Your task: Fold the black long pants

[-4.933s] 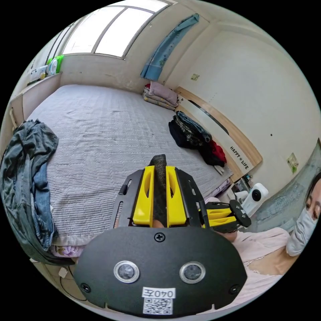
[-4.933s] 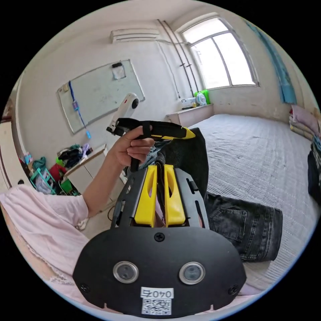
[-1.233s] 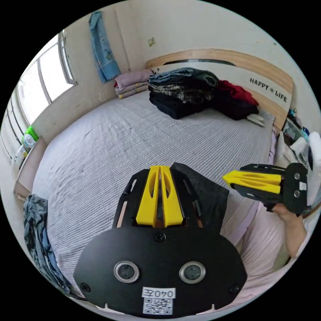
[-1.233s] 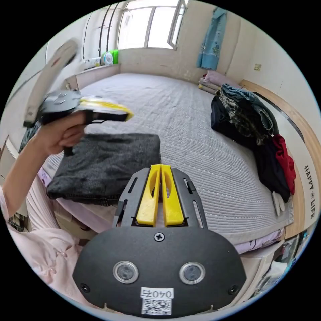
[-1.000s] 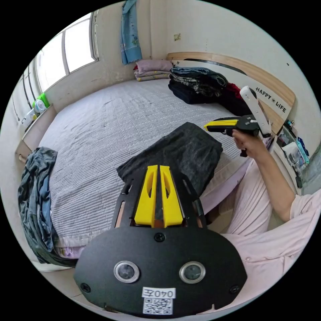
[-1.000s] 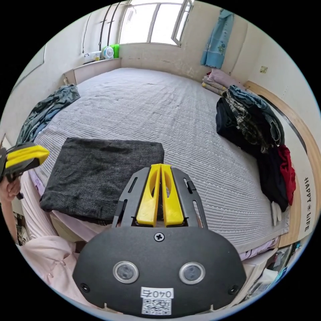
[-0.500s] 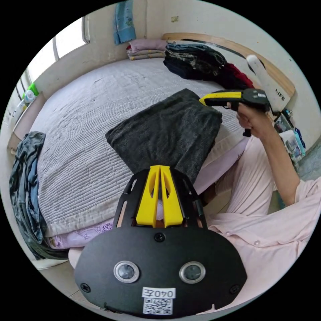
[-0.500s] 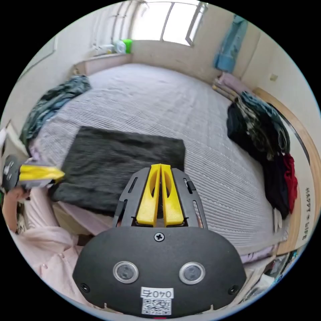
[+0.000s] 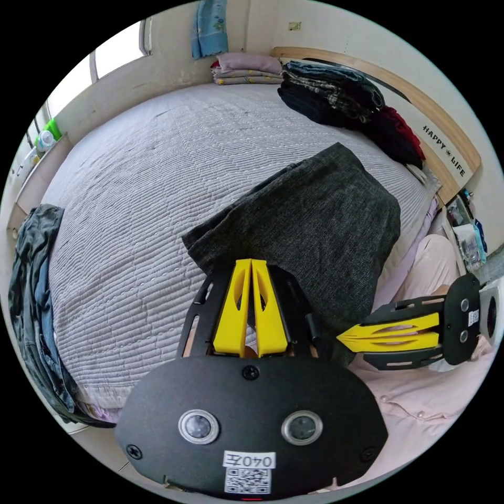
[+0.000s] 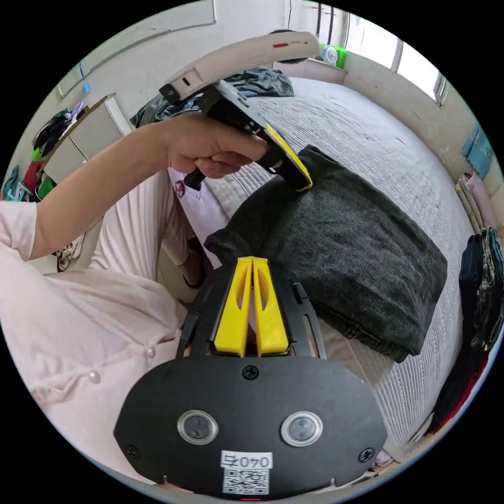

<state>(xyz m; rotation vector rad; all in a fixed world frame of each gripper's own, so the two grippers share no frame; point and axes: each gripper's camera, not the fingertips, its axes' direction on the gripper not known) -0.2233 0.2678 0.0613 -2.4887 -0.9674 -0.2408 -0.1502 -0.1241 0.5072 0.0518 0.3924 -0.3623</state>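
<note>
Left gripper (image 9: 251,262) closed, empty, right gripper (image 10: 252,261) likewise, perhaps touching folded pants (image 9: 315,220)

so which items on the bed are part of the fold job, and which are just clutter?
Job:
- folded black long pants, lying at the bed's near edge
- left gripper, jaws together
- right gripper, jaws together

Lying about:
- stack of folded dark clothes with a red garment by the wooden headboard
- rumpled grey and blue clothes heap
- folded pink bedding
</note>
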